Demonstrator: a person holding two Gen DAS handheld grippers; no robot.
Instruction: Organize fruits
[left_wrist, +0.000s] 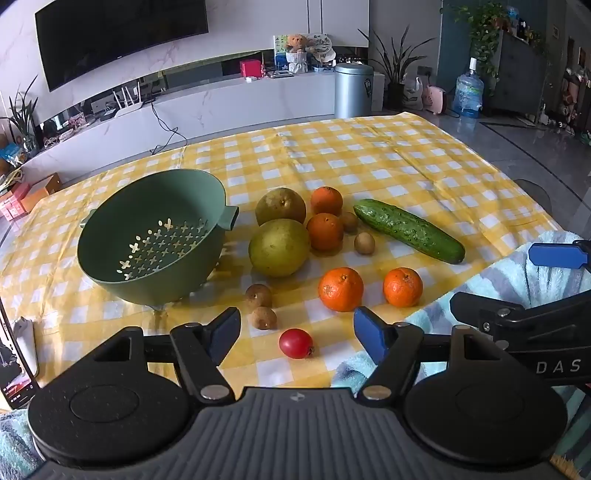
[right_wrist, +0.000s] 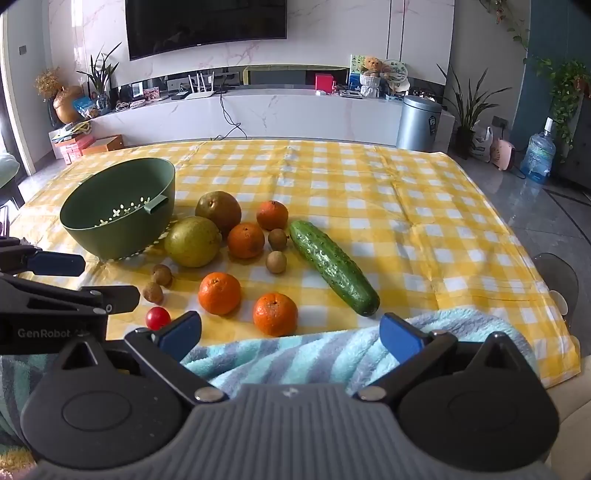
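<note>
On the yellow checked tablecloth (left_wrist: 369, 155), fruit is seen loose right of the empty green colander (left_wrist: 155, 236); both grippers (left_wrist: 295, 332) (right_wrist: 291, 332) gape unladen, so the nearest mandarin (left_wrist: 340, 288) is best straddled squarely before closing.

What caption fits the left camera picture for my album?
Open left gripper above a cherry tomato, empty green colander and fruit waiting.

A striped towel (right_wrist: 295, 354) overlaps the yellow checked tablecloth (right_wrist: 406, 206).
</note>
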